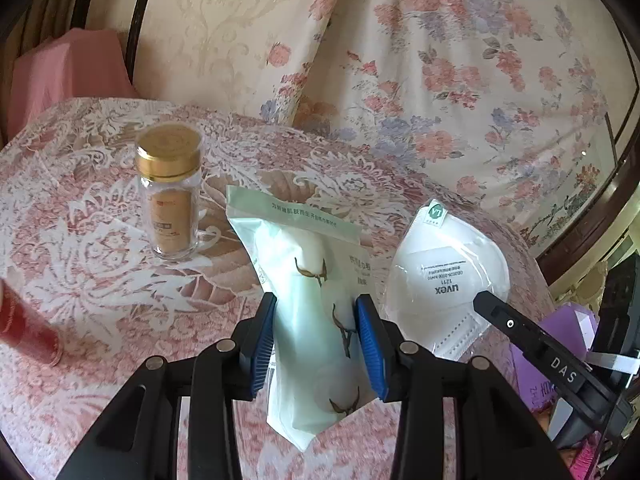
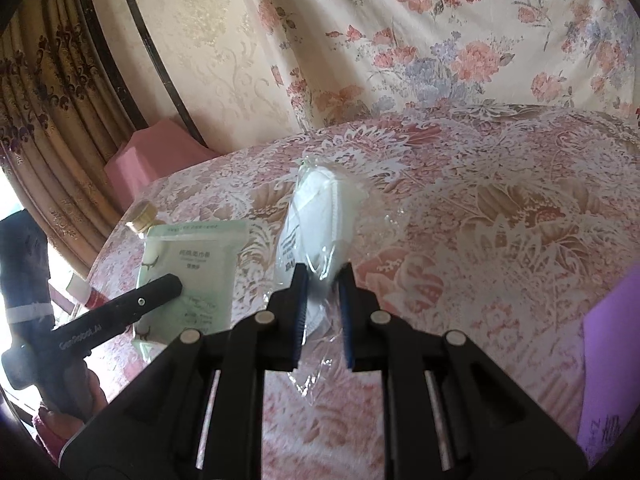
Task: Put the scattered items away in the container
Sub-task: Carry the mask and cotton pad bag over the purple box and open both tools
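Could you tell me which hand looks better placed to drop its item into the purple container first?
Probably the right. Its gripper is shut on the bagged mask, and the purple container lies at its right. The left gripper holds the green pouch farther away.

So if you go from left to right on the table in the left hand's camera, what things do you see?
Red tube → glass jar with a gold lid → pale green packet, squeezed in the left fingers → white face mask → purple box.
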